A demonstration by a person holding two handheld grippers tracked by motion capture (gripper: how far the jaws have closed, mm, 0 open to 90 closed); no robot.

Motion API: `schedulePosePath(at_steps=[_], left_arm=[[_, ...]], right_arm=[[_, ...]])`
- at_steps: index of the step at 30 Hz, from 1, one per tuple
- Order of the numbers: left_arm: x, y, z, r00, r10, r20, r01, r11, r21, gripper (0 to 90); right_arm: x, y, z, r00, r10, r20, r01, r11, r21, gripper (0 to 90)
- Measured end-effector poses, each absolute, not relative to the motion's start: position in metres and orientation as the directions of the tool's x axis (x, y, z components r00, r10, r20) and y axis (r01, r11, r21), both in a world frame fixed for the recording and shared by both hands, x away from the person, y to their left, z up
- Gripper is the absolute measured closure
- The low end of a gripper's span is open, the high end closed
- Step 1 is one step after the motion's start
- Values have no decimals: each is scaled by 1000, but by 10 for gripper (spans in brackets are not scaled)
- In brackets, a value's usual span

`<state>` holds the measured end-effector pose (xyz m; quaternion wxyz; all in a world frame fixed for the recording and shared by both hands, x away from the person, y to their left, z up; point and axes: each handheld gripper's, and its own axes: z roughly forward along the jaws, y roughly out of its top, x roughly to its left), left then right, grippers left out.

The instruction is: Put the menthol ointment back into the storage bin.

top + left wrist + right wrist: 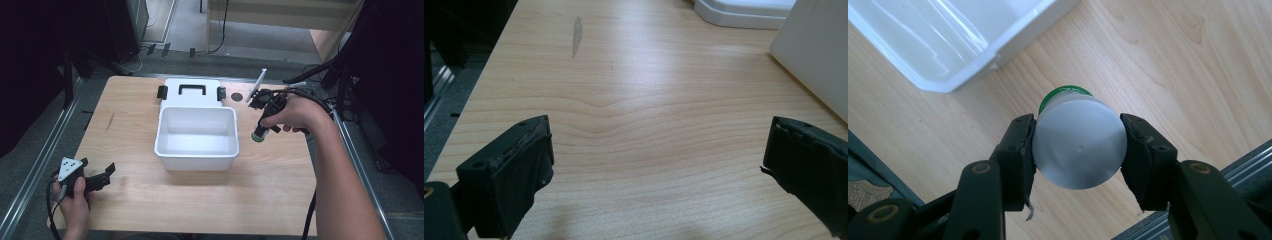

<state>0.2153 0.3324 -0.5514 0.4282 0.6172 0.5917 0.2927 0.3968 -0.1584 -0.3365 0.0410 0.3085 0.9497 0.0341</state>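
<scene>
Bottle [1079, 141] sits clamped in your right claw [1078, 150]; left claw [659, 165] gapes wide. Lower it upright into the tub [196, 150].

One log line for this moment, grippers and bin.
left gripper: open, idle | right gripper: shut on bottle, beside bin | bin: open, empty

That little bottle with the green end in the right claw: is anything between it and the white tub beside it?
Nothing visible is. The right claw grips the bottle over bare wooden table, just right of the open white tub. The lid lies behind the tub, out of the way.
</scene>
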Motion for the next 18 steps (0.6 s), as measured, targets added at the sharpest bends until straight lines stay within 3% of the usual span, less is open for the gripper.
schedulePosePath(at_steps=[18], left_arm=[[215,332,-551,128,981,-148,476,70,877,3]], right_arm=[[408,-124,-313,-839,542,-54,535,838,103,516]])
